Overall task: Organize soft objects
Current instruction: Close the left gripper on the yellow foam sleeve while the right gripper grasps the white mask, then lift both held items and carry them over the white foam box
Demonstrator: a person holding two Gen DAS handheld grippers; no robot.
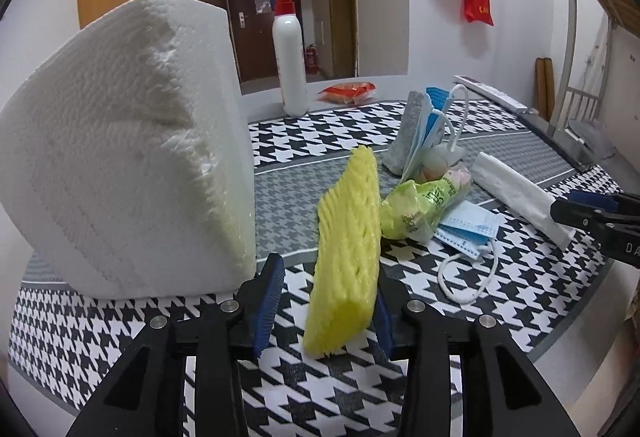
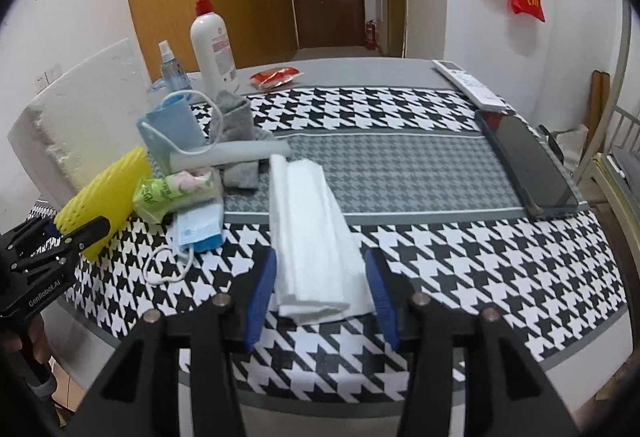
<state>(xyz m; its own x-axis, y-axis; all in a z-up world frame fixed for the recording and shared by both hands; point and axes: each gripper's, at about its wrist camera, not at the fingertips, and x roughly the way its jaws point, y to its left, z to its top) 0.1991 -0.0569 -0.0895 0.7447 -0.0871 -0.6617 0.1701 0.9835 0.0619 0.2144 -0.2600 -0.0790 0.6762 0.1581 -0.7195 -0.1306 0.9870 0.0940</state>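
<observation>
A yellow foam net sleeve (image 1: 348, 257) stands on edge between the open jaws of my left gripper (image 1: 326, 301), touching the right pad; a gap shows at the left pad. It also shows in the right wrist view (image 2: 102, 193). A folded white tissue stack (image 2: 312, 233) lies between the open jaws of my right gripper (image 2: 320, 297), near both pads. A pile holds a green packet (image 1: 416, 205), blue face masks (image 1: 468, 229) and a grey sock (image 1: 408, 133). A big white foam block (image 1: 128, 157) stands to the left.
A white pump bottle (image 2: 212, 45), a small spray bottle (image 2: 170, 65) and a red packet (image 2: 276, 75) stand at the back. A remote (image 2: 468, 83) and a phone (image 2: 524, 165) lie at the right of the houndstooth cloth (image 2: 480, 257). The table's front edge is close.
</observation>
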